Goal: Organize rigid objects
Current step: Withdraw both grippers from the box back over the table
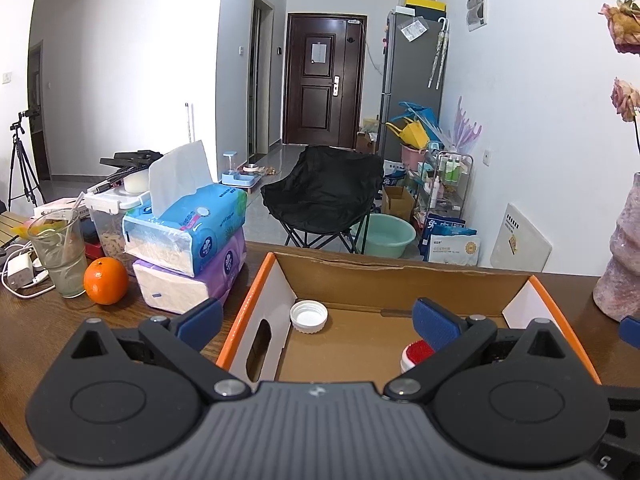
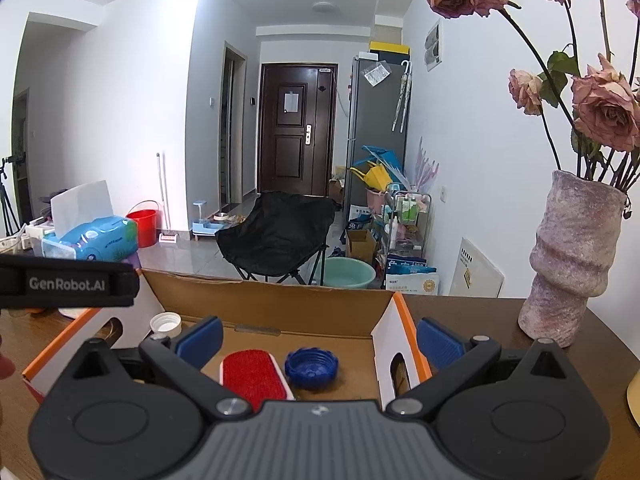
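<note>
An open cardboard box (image 1: 400, 280) with orange edges sits on the brown wooden table. A white bottle cap (image 1: 309, 316) lies in its far left corner. A red-bristled brush (image 1: 416, 354) lies partly behind my left gripper's right finger. My left gripper (image 1: 318, 320) hovers over the box's near left part, open and empty. In the right wrist view the same box (image 2: 280, 304) holds the red brush (image 2: 254, 376), a blue cap (image 2: 312, 368) and the white cap (image 2: 165, 323). My right gripper (image 2: 318, 340) is open and empty, straddling the box's right wall.
Left of the box stand two stacked tissue packs (image 1: 188, 248), an orange (image 1: 106, 281), a glass (image 1: 60, 252) and white chargers with cables (image 1: 20, 272). A pink vase of dried roses (image 2: 572, 256) stands at the right. The left gripper's body (image 2: 68, 284) shows at the left edge.
</note>
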